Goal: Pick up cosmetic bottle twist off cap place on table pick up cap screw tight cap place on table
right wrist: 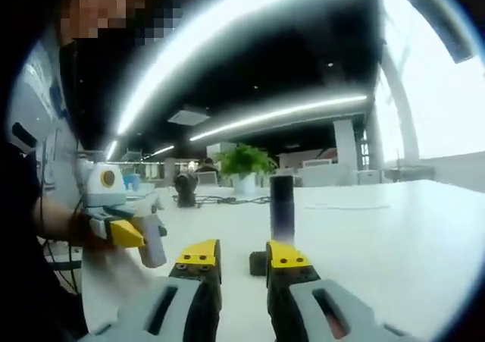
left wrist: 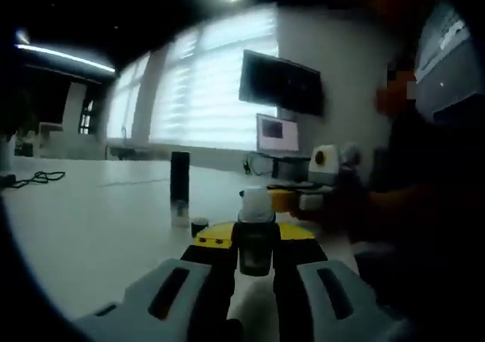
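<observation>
My left gripper (left wrist: 255, 240) is shut on a small cosmetic bottle (left wrist: 256, 209) with a pale top and a darker lower part, held upright between the yellow-tipped jaws. In the right gripper view the same bottle (right wrist: 153, 247) looks whitish, held by the left gripper (right wrist: 130, 234) at the left. A small dark cap (left wrist: 199, 226) lies on the white table (left wrist: 98, 221), just left of the held bottle; it also shows between my right jaws' tips, cap (right wrist: 258, 264). My right gripper (right wrist: 241, 257) is open with nothing in it, and appears close beside the bottle as right gripper (left wrist: 294, 200).
A tall dark bottle (left wrist: 179, 186) stands upright on the table beyond the cap, also seen as tall bottle (right wrist: 282, 209). A person in dark clothes (left wrist: 424, 205) sits at the right. A cable (left wrist: 38, 178) lies far left. A potted plant (right wrist: 244, 164) stands at the back.
</observation>
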`<control>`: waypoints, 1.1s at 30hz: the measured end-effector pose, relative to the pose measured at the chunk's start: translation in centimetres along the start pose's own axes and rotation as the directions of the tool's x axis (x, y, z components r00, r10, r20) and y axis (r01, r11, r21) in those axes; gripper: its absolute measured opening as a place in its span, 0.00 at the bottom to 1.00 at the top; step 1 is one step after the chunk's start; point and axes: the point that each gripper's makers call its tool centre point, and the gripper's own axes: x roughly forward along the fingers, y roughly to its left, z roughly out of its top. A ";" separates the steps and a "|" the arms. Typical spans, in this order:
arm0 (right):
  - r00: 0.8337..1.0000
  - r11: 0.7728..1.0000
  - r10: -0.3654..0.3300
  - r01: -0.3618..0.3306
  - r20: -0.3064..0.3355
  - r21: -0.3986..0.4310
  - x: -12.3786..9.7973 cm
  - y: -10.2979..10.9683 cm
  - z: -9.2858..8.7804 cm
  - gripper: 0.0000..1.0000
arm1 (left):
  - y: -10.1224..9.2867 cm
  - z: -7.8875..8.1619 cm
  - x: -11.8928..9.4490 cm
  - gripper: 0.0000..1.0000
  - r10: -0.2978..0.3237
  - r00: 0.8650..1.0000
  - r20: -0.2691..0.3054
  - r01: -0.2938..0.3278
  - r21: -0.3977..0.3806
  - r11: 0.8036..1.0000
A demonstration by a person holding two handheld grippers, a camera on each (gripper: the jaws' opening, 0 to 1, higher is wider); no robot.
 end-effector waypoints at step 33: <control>0.952 0.979 -0.187 0.161 -0.244 -0.122 6.1 -0.5 -4.8 0.14 | -1.4 -0.6 0.2 0.09 -0.063 0.998 -0.023 0.064 0.051 0.997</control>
